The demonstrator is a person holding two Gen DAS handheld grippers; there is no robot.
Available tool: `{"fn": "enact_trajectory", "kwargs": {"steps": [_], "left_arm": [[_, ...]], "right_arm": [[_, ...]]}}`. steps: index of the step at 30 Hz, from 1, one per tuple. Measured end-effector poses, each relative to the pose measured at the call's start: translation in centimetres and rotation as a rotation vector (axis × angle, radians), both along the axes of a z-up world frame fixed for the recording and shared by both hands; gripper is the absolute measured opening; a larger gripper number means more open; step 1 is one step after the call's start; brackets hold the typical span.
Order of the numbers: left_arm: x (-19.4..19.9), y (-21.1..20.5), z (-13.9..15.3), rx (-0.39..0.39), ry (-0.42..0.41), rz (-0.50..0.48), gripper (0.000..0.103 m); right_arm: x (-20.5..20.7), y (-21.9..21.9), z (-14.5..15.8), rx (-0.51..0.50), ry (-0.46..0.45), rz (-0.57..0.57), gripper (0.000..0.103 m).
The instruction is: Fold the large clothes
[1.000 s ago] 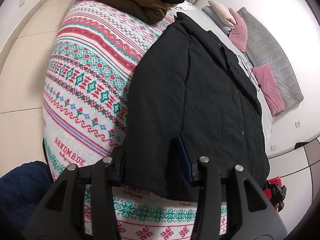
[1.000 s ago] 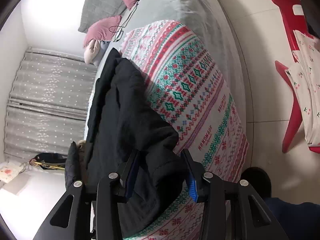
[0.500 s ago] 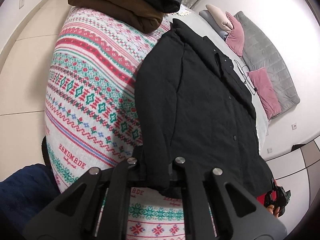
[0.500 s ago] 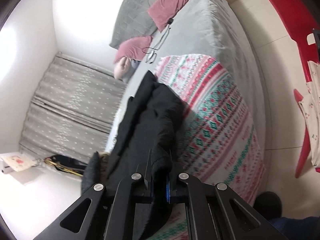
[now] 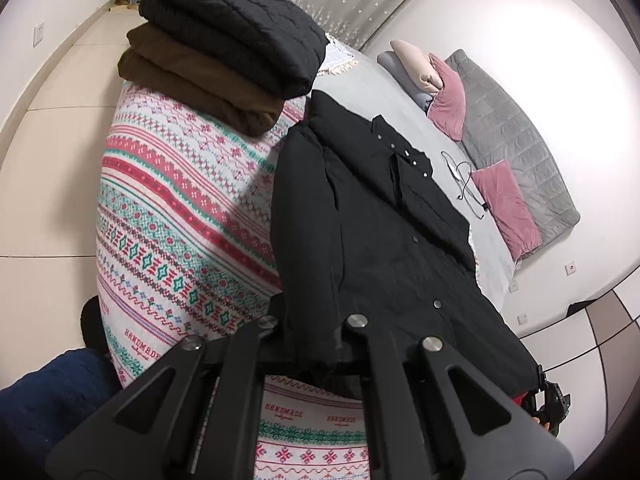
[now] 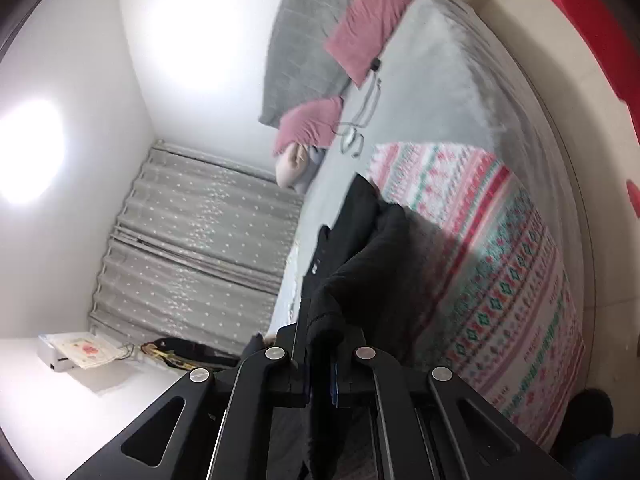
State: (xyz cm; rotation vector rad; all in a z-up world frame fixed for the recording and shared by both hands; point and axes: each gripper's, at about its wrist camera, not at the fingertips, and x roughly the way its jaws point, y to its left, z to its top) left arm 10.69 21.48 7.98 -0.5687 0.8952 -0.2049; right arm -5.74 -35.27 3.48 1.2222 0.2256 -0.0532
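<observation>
Gripping the black quilted coat at its near hem, your left tongs are closed on a fold of the fabric, with cloth bunched between the fingers. Your right tongs are likewise clamped on a dark bunch of the same coat, and the fabric rises in a ridge from the tips toward 12 o'clock.

Left wrist view: the coat lies lengthwise on the patterned knit blanket, collar end toward 1 o'clock, snap buttons showing along the front. At the lower right edge, about 4 o'clock, the other tool shows at the coat's far hem corner. A folded brown garment sits on the blanket at 11 o'clock with a folded black quilted garment stacked on top. Beyond the coat, at 2 o'clock, are the grey bedsheet, two pink pillows, a beige pillow and a grey quilt.

Right wrist view: blurred. The blanket spreads from 1 to 4 o'clock, the starred grey curtain hangs at 9 o'clock, and a red chair is at the upper right edge.
</observation>
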Motion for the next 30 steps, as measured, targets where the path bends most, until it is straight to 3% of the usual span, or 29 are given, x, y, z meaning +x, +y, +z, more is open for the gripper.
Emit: {"fn": "enact_trajectory", "kwargs": {"steps": [4,8,15,21,24,30], "left_arm": [[0.7,-0.1,-1.0,0.033,0.021,0.011,0.007],[2.2,0.3,-1.9,0.016,0.092,0.024,0.007],[4.9,-1.9,4.8,0.078,-0.049,0.01,0.007],[11.2,-4.6,8.7,0.125,-0.109,0.035,0.007],[16.3,-6.3,10.1,0.146,-0.129,0.064,0.007],[27.3,-9.4,11.8,0.082,-0.102,0.137,0.006]], "right_arm": [[0.7,-0.2,0.7,-0.057,0.036,-0.003,0.005],[2.1,-1.4,-0.5,-0.006,0.08,0.012,0.005],[5.2,-1.7,4.1,-0.098,0.032,0.047,0.005],[11.4,-3.8,8.3,-0.148,0.07,0.099,0.005],[15.3,-4.5,10.1,-0.196,0.085,0.1,0.005],[26.8,-7.1,11.8,-0.175,0.095,0.108,0.005]]}}
